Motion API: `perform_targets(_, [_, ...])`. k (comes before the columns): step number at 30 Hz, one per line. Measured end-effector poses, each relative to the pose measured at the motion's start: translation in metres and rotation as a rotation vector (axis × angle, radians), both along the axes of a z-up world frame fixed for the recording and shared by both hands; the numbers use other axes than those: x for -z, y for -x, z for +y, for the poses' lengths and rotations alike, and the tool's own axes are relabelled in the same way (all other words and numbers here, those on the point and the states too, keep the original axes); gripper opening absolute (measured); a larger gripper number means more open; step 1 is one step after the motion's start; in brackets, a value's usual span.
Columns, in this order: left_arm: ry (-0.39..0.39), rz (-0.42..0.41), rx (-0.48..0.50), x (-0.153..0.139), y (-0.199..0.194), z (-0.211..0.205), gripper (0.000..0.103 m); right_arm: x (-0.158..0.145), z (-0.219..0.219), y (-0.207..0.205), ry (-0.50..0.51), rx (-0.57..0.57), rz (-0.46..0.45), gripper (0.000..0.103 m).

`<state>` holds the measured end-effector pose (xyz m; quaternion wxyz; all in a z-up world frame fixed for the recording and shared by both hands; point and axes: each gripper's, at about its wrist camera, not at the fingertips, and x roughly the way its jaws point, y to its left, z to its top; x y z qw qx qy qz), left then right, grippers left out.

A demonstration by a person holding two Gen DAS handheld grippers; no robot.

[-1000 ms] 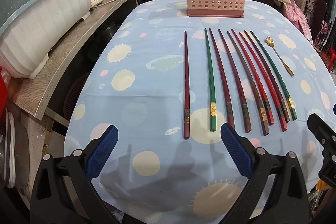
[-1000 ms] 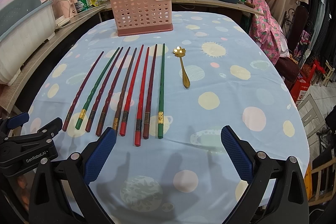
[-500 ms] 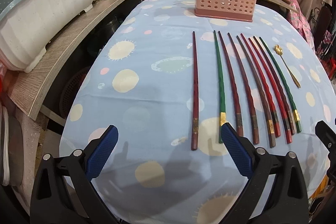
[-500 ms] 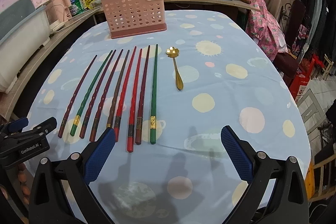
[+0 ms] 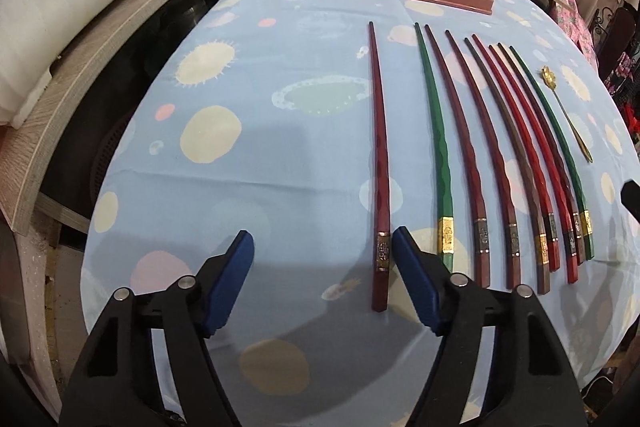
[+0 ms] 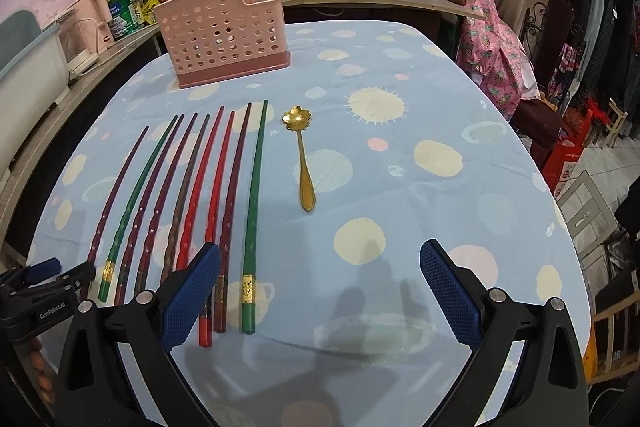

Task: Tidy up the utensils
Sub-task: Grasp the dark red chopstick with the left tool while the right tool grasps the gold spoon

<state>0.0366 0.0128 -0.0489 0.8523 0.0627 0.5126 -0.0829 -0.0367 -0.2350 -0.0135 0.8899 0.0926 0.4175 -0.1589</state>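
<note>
Spotted cloth covers the desk; left claw, empty, has just been narrowing beside the leftmost chopstick. Slim, stiff, probably slippery: pinch its banded end. Right claw gapes empty; basket waits behind.

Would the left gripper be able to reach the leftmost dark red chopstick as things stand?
Probably yes: the left gripper, whose jaws have just been closing, stands open with the dark red chopstick's handle end just inside its right finger, nothing blocking.

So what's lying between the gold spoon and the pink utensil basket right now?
Nothing: only bare tablecloth lies between the gold spoon and pink basket, clearest in the right wrist view.
</note>
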Motion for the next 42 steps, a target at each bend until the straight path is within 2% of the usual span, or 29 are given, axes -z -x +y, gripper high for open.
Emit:
perform_targets(2, [0.011, 0.008, 0.011, 0.0, 0.001, 0.0, 0.061, 0.002, -0.004, -0.006, 0.003, 0.001, 0.004, 0.09])
perform_targets(4, [0.022, 0.015, 0.022, -0.001, 0.001, 0.0, 0.054, 0.005, -0.008, -0.014, 0.0, 0.005, 0.013, 0.082])
perform_targets(9, [0.039, 0.026, 0.046, -0.004, 0.001, 0.0, 0.022, 0.01, -0.019, -0.035, -0.057, 0.014, 0.025, 0.067])
perform_targets(11, [0.053, 0.034, 0.044, -0.005, -0.001, 0.001, 0.011, 0.012, -0.019, -0.043, -0.06, 0.002, 0.029, 0.061])
perform_targets(12, [0.063, 0.041, 0.041, -0.005, -0.002, 0.003, 0.01, 0.014, -0.018, -0.048, -0.059, -0.007, 0.035, 0.056])
perform_targets(15, [0.084, 0.055, 0.038, -0.005, -0.005, 0.005, 0.008, 0.02, -0.016, -0.057, -0.065, -0.03, 0.054, 0.04])
perform_targets(19, [0.089, 0.062, 0.039, -0.005, -0.007, 0.006, 0.007, 0.03, -0.019, -0.064, -0.114, -0.038, 0.08, 0.023])
perform_targets(21, [0.091, 0.065, 0.04, -0.006, -0.008, 0.005, 0.007, 0.031, -0.019, -0.064, -0.113, -0.041, 0.074, 0.022])
perform_targets(24, [0.09, 0.067, 0.044, -0.006, -0.009, 0.005, 0.007, 0.032, -0.019, -0.064, -0.111, -0.049, 0.076, 0.013])
perform_targets(34, [0.106, 0.024, 0.032, -0.026, -0.015, 0.007, 0.007, 0.015, -0.022, -0.061, -0.116, -0.067, 0.052, 0.011])
perform_targets(42, [0.135, -0.071, 0.01, -0.068, -0.031, 0.009, 0.007, -0.018, -0.032, -0.066, -0.104, -0.052, -0.005, 0.01])
